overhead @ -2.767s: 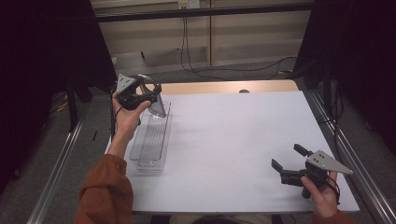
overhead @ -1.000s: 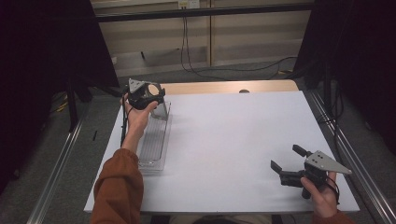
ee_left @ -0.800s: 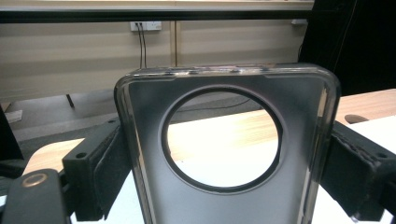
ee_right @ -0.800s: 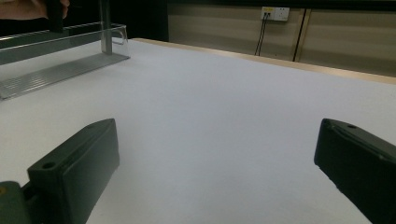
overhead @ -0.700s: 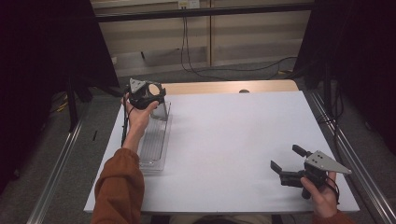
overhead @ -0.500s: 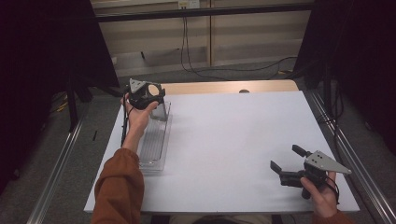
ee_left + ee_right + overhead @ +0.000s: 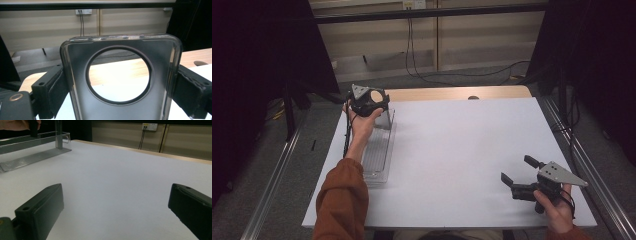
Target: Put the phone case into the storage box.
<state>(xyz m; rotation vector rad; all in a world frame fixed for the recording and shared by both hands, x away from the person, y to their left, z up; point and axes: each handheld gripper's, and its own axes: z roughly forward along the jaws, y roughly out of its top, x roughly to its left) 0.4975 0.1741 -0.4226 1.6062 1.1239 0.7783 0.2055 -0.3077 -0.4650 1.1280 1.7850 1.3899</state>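
A smoky clear phone case (image 7: 120, 75) with a large round camera hole stands upright between the jaws of my left gripper (image 7: 120, 100), which is shut on its two long edges. From above, the left gripper (image 7: 368, 103) hovers over the far end of a clear plastic tray (image 7: 377, 155), and the case (image 7: 385, 119) hangs below it with its lower end down at the tray. My right gripper (image 7: 519, 170) rests low near the table's front right, open and holding nothing. Its view has the jaws wide apart around a bare white tabletop (image 7: 117, 177), with the tray (image 7: 32, 157) far off.
The white tabletop (image 7: 462, 150) lies between the two hands. A wooden strip (image 7: 452, 93) runs along the far edge. Metal rails (image 7: 277, 190) flank the table. Cables (image 7: 447, 75) trail on the floor behind, below a wall socket (image 7: 83, 11).
Since the earliest frame the left gripper has shifted slightly right and turned, its top now facing up. Over the last second nothing has visibly moved. The right gripper stays put.
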